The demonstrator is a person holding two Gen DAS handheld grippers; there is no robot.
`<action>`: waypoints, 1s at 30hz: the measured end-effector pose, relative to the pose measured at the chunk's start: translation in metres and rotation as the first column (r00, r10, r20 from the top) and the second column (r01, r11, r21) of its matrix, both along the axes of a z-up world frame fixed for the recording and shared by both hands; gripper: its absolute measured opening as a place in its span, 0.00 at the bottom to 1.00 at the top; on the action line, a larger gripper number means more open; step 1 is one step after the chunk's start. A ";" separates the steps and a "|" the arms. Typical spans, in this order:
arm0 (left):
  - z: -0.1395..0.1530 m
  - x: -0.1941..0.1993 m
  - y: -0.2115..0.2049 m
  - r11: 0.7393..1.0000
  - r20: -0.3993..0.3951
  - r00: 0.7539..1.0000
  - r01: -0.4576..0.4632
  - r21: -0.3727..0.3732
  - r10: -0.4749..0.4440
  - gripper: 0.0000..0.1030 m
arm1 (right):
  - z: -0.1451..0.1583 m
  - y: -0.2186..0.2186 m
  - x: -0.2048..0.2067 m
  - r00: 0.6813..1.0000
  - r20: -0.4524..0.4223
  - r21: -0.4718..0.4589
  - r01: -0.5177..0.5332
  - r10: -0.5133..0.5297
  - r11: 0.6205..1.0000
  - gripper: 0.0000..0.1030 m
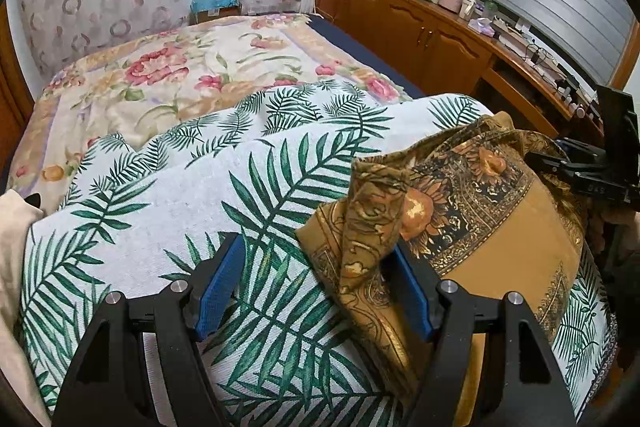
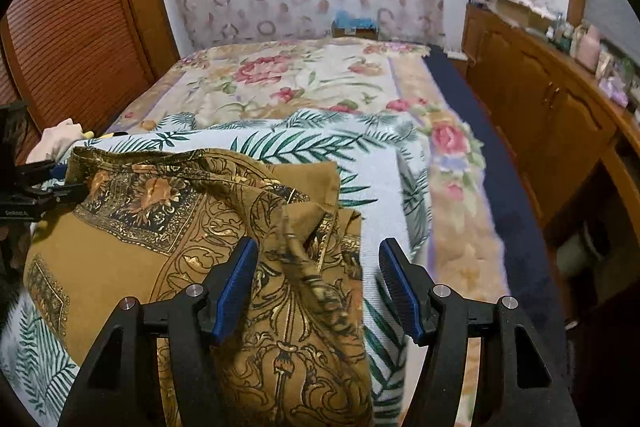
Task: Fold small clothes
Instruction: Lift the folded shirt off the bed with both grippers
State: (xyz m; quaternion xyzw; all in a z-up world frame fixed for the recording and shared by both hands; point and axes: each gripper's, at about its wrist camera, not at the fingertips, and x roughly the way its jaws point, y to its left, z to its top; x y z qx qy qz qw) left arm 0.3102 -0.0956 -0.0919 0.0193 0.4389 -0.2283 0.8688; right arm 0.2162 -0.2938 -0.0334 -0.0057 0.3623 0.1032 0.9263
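A brown garment point(image 1: 500, 219) with gold and black ornament lies crumpled on a white palm-leaf towel point(image 1: 160, 211) spread over the bed. My left gripper point(image 1: 316, 243) stands open over the garment's left edge. A raised fold rests against its right pad, while the left pad is free above the towel. In the right wrist view my right gripper point(image 2: 317, 242) is open above the garment point(image 2: 120, 247), and a loose ridge of cloth stands between its pads; the right pad touches nothing. Each gripper shows at the edge of the other's view.
Under the towel point(image 2: 368, 179) lies a floral bedspread point(image 1: 180, 67). A wooden cabinet point(image 1: 400, 23) with cluttered top runs along the bed's right side. A beige cloth point(image 1: 12, 227) sits at the left edge. A louvred wooden door point(image 2: 72, 27) stands left of the bed.
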 end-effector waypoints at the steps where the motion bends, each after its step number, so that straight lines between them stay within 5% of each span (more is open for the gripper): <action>1: -0.001 -0.001 0.000 1.000 0.002 1.000 0.001 0.000 -0.001 0.70 | 0.000 -0.002 0.004 1.000 -0.008 0.020 -0.007 0.007 1.000 0.63; 5: -0.001 0.000 0.000 1.000 0.005 1.000 0.011 -0.009 -0.011 0.70 | 0.000 -0.017 0.010 0.999 -0.039 0.110 -0.030 0.034 0.993 0.63; 8: -0.001 -0.001 -0.003 0.999 0.011 0.999 0.040 -0.023 -0.040 0.58 | 0.001 -0.020 0.013 0.997 -0.041 0.111 -0.055 0.060 0.992 0.62; 12: 0.000 -0.001 -0.009 0.997 0.010 0.997 0.072 -0.039 -0.071 0.40 | -0.001 -0.018 0.013 0.992 -0.037 0.128 -0.117 0.122 0.985 0.41; 16: 0.004 -0.007 -0.014 0.993 0.004 0.995 0.102 -0.066 -0.102 0.12 | 0.000 -0.023 0.007 0.986 -0.021 0.155 -0.159 0.164 0.975 0.18; 30: 0.093 -0.078 0.009 0.989 0.275 0.960 0.082 -0.119 -0.047 0.08 | 0.065 -0.009 -0.066 0.951 0.246 0.051 -0.207 0.189 0.977 0.14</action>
